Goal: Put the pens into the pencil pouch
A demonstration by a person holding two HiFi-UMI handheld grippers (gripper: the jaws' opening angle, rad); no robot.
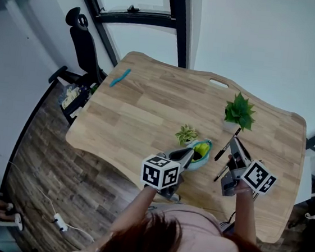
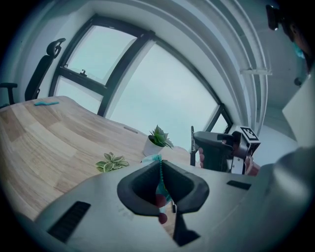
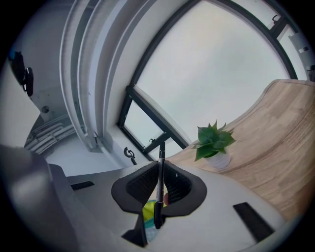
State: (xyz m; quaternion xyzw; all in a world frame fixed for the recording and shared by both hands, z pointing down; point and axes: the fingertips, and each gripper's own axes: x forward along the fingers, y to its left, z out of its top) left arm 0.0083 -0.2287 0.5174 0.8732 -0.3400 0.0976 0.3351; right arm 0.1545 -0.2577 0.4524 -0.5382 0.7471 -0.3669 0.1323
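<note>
Your left gripper [image 2: 160,165] is shut tight on the teal edge of the pencil pouch [image 1: 201,150], and the cloth sticks up between its two jaws. Your right gripper [image 3: 160,166] is squeezing a black pen [image 3: 159,194]. The pen stands up and down across the jaws, with one end poking out above them and the other end below. The pouch is at the near part of the table [image 1: 148,107], close to your body, and you can see yellow-green inside its open mouth. The pen is just beside the pouch on its right, and its low end hangs close to the pouch's mouth. Your two grippers are near each other, the left one at the pouch and the right one a little to the side. A small leafy plant [image 1: 186,134] sits on the table just behind the pouch. A green plant [image 1: 239,111] in a white pot stands a bit farther back, near the top end of the pen. Far off, by the back left corner of the table, lies a small blue thing [image 1: 120,77]. A black chair [image 1: 85,44] stands past that corner on the wood floor [image 1: 56,167].
</note>
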